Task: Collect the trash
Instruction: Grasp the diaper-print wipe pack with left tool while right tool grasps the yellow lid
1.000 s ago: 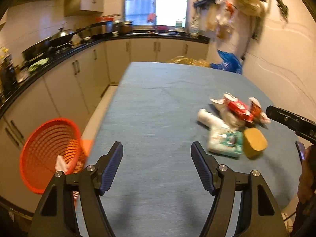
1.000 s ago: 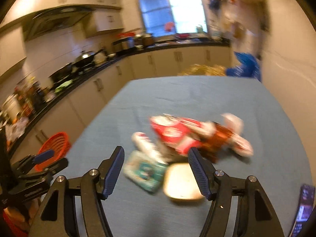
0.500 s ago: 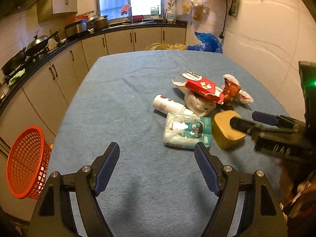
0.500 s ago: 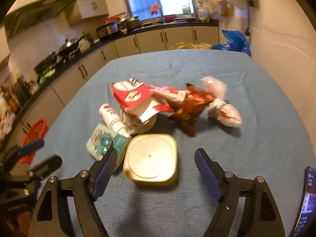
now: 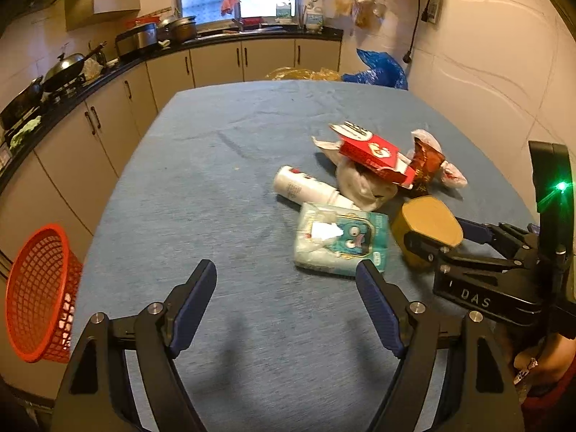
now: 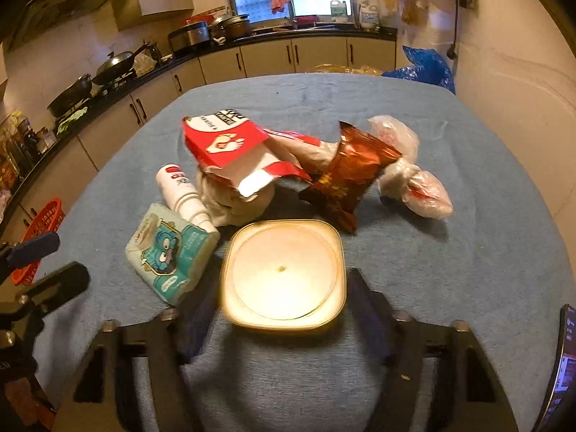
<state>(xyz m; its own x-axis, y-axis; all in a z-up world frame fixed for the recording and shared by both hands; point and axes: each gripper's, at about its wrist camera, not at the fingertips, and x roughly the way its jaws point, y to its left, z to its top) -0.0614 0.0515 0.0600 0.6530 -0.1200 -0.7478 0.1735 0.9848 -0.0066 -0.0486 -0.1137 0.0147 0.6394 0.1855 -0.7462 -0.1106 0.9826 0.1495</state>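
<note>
- In a home kitchen, trash lies heaped on a table draped in a blue cloth (image 5: 223,165), with the right gripper (image 6: 284,306) set around a yellow square container (image 6: 284,273) at the pile's near edge.
- Its two fingers flank the container's sides, apparently closed on it; the left wrist view shows one finger (image 5: 419,248) against the container's (image 5: 426,228) front wall.
- The left gripper (image 5: 286,295) hovers above bare cloth, its jaws spread wide and holding nothing.
- A teal tissue pack (image 6: 172,252) lies just left of the container, touching a white bottle (image 6: 181,192) on its side.
- Behind them sit a crumpled white bag (image 6: 230,198), a torn red-and-white carton (image 6: 230,144), a brown snack wrapper (image 6: 351,174) and a knotted clear plastic bag (image 6: 414,180).
- An orange mesh basket (image 5: 34,295) stands tilted off the table's left edge, well apart from the pile.
</note>
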